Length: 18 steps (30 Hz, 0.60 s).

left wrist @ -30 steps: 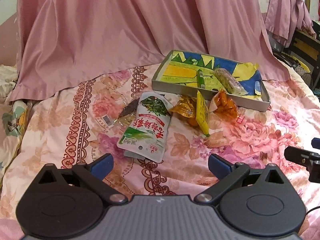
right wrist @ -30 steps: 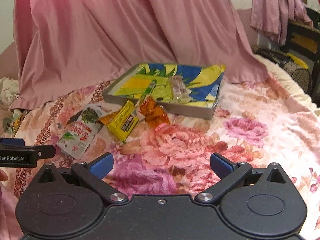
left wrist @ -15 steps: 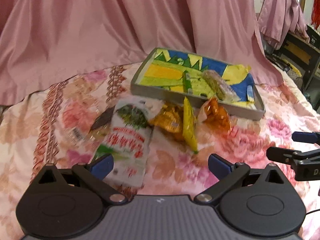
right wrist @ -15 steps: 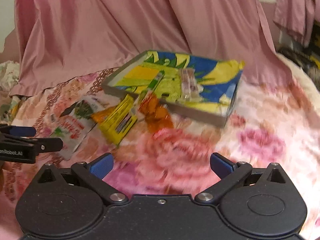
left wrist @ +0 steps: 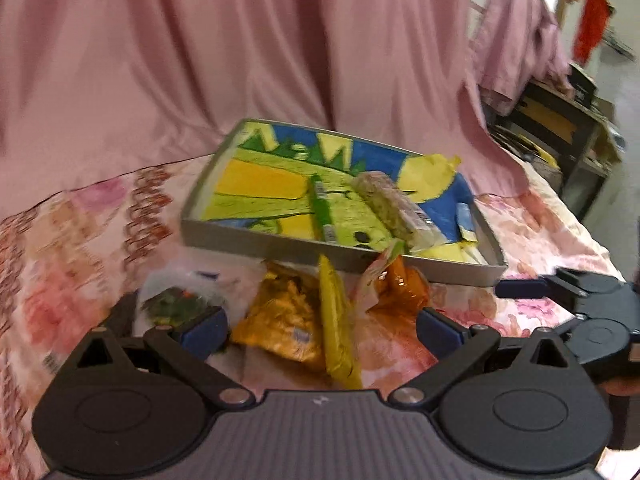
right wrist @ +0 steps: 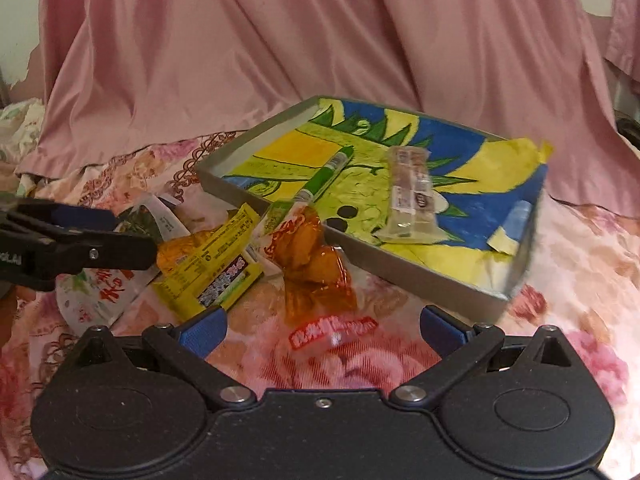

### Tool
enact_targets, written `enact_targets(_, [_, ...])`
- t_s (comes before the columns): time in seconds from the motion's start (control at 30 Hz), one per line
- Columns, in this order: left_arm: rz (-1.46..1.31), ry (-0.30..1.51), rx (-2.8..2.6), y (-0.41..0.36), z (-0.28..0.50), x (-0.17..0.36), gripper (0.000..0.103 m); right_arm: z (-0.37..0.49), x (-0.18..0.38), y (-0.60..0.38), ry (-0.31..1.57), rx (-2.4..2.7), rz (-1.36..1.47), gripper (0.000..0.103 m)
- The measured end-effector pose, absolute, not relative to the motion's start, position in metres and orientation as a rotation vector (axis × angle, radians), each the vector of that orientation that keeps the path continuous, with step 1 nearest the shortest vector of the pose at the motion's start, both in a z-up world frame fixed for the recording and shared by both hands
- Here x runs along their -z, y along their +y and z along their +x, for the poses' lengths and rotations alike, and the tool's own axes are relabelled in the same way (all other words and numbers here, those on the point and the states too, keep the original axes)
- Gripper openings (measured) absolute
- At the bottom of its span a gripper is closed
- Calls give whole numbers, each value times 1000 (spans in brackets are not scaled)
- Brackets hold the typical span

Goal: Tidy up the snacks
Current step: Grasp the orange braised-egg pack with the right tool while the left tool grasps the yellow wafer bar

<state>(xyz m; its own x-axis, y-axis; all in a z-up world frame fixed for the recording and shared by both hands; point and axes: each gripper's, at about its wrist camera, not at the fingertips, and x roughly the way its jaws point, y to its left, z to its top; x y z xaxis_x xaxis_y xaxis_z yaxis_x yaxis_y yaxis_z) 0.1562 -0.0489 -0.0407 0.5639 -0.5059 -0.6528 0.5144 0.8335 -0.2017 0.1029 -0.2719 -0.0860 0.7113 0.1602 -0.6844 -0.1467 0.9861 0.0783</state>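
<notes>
1. The left tongs (left wrist: pixel 322 330) stand spread wide with nothing between the blue pads, low over the loose snacks on the floral bedspread (right wrist: pixel 580 248).
2. Between those pads in the left wrist view lie a golden crinkled packet (left wrist: pixel 280 320) and a long yellow packet (left wrist: pixel 336 320) on edge just right of it; the left pad overlaps a white pouch with green print (left wrist: pixel 176 304), though motion blur leaves it unclear whether it touches.
3. The right tongs (right wrist: pixel 322 330) are likewise released and empty, with an orange clear-wrapped snack (right wrist: pixel 316 268) lying just ahead between the pads — its top end leans against the tray's near wall.
4. The grey tray (right wrist: pixel 400 276), lined with a blue, green and yellow picture, sits on the bedspread behind the loose snacks.
5. In the tray lie a green stick pack (right wrist: pixel 326 176) and a clear-wrapped bar (right wrist: pixel 410 196), near each other but apart.
6. A small blue-and-white item rests by the tray's right wall — too blurred to identify.
7. Pink draped cloth (right wrist: pixel 280 40) hangs behind everything
</notes>
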Motion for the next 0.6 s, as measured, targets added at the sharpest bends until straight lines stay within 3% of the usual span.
enact_targets(0.13, [26, 742, 670, -58, 162, 46, 99, 120, 99, -266, 775, -177, -34, 102])
enact_targets(0.23, [39, 760, 694, -63, 166, 51, 90, 126, 108, -263, 770, -153, -58, 100])
enact_targets(0.6, [17, 844, 745, -67, 184, 68, 41, 147, 126, -249, 771, -182, -106, 79])
